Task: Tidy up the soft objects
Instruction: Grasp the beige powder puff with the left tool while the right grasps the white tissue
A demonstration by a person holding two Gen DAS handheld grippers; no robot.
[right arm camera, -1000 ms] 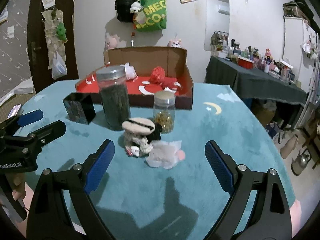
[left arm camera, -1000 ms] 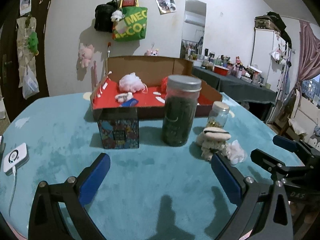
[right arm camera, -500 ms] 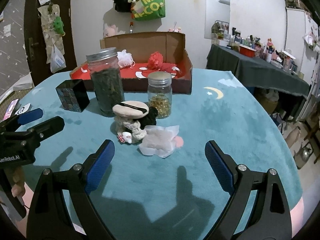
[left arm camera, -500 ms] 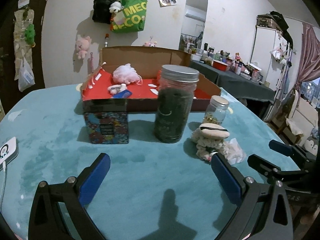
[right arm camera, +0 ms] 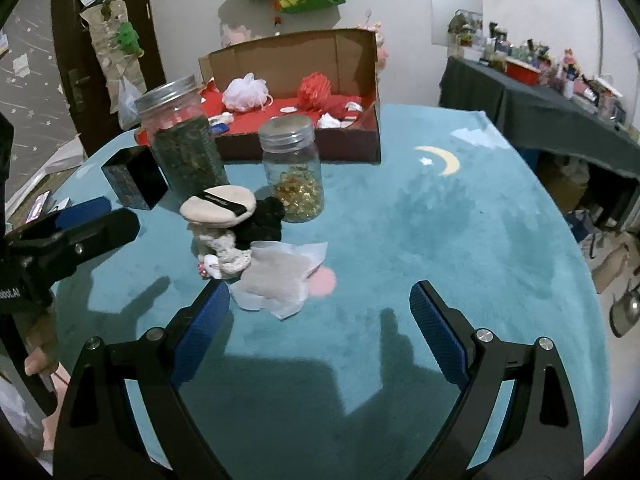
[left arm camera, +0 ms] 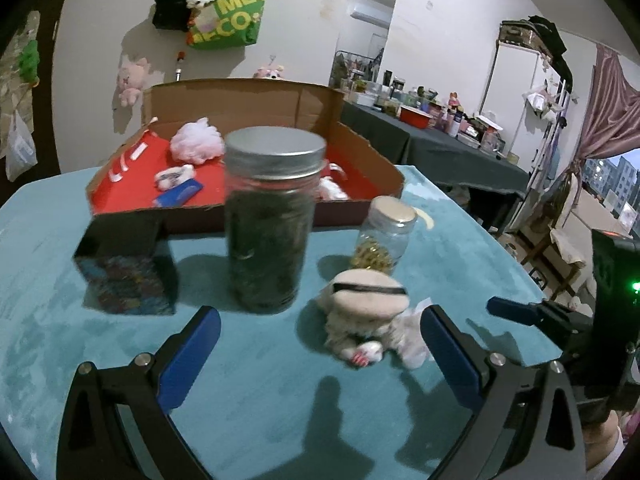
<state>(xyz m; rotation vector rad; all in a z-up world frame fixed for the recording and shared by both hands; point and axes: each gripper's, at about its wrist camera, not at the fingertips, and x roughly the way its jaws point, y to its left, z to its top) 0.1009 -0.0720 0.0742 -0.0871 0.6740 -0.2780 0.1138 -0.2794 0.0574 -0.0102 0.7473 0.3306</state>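
A pile of soft things lies on the teal table: a beige powder puff (left arm camera: 370, 294) (right arm camera: 218, 205) on top of a cream knitted piece (right arm camera: 226, 252), a black fluffy item (right arm camera: 262, 222) and a white sheet pad (right arm camera: 280, 276). My left gripper (left arm camera: 320, 344) is open and empty, just in front of the pile. My right gripper (right arm camera: 320, 316) is open and empty, its left finger beside the white pad. A cardboard box (left arm camera: 256, 100) (right arm camera: 360, 136) with a red lining at the back holds a white mesh puff (left arm camera: 196, 145) (right arm camera: 245, 92) and a red mesh puff (right arm camera: 316, 88).
A tall jar of dark leaves (left arm camera: 272, 224) (right arm camera: 182, 140) and a small jar of gold capsules (left arm camera: 384, 236) (right arm camera: 294, 168) stand right behind the pile. A small patterned box (left arm camera: 126, 268) (right arm camera: 134, 180) stands to the left. A cluttered dark side table (right arm camera: 560, 92) is at the right.
Both grippers have moved forward toward the pile of soft things, which now looks larger and closer. Both stay open and empty.
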